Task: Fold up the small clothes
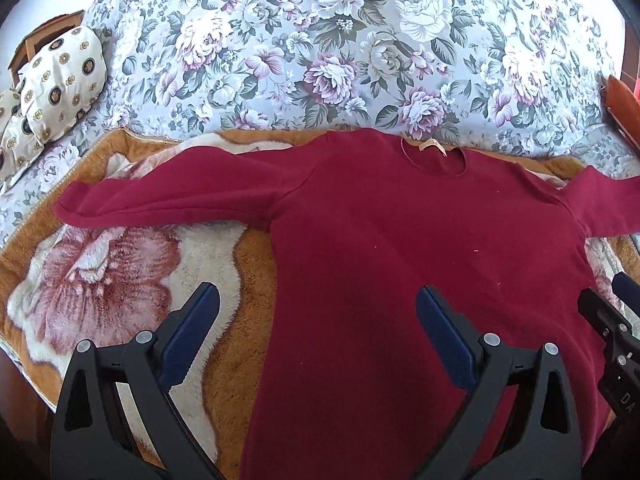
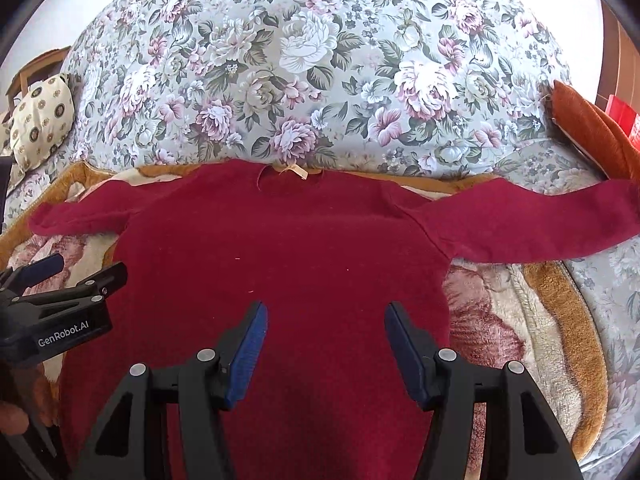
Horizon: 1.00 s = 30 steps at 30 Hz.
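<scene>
A small dark red long-sleeved sweater [image 1: 400,240] lies flat on a plush blanket, collar away from me, both sleeves spread out sideways. It also shows in the right wrist view [image 2: 280,264]. My left gripper [image 1: 318,296] is open and empty, above the sweater's left lower edge. My right gripper [image 2: 325,312] is open and empty, above the lower middle of the sweater. The right gripper shows at the right edge of the left wrist view [image 1: 612,320], and the left gripper at the left edge of the right wrist view [image 2: 60,280].
The brown and cream plush blanket [image 1: 120,280] lies on a floral bedspread [image 1: 320,40]. A cream patterned pillow [image 1: 60,80] sits at the far left. An orange cushion [image 2: 588,124] lies at the far right.
</scene>
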Available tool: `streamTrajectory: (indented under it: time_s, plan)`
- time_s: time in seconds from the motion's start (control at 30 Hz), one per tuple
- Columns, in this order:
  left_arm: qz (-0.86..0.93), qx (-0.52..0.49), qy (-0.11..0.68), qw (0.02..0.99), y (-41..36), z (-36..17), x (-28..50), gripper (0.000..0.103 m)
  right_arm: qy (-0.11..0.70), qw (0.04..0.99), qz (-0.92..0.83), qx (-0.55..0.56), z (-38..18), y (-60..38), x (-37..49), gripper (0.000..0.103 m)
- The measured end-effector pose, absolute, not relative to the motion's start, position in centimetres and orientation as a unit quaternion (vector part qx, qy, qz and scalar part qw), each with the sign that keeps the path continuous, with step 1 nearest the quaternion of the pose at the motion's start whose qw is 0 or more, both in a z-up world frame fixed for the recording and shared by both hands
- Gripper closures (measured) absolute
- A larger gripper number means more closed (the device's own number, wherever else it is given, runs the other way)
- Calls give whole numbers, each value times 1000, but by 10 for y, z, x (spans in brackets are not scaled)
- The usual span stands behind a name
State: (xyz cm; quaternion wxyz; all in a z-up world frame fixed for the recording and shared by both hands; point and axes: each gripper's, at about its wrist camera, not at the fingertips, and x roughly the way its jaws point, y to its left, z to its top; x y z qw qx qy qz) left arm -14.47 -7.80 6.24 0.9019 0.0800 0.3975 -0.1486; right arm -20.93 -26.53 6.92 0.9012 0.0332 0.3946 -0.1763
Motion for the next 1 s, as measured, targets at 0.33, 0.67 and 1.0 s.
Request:
streamTrajectory:
  time_s: [0.33,0.67,1.0]
  plan:
    - [-149,85,392,904,-79,64,-145,4,398,899,-179,43,66,-266,-207,44]
    - [-151,85,395,902,-82,63,-144,4,405,895,-181,44,60,-266,-203,44]
    - [-147,80,401,901,-80,63,-139,4,413,891,-181,44,54,-264,-194,44]
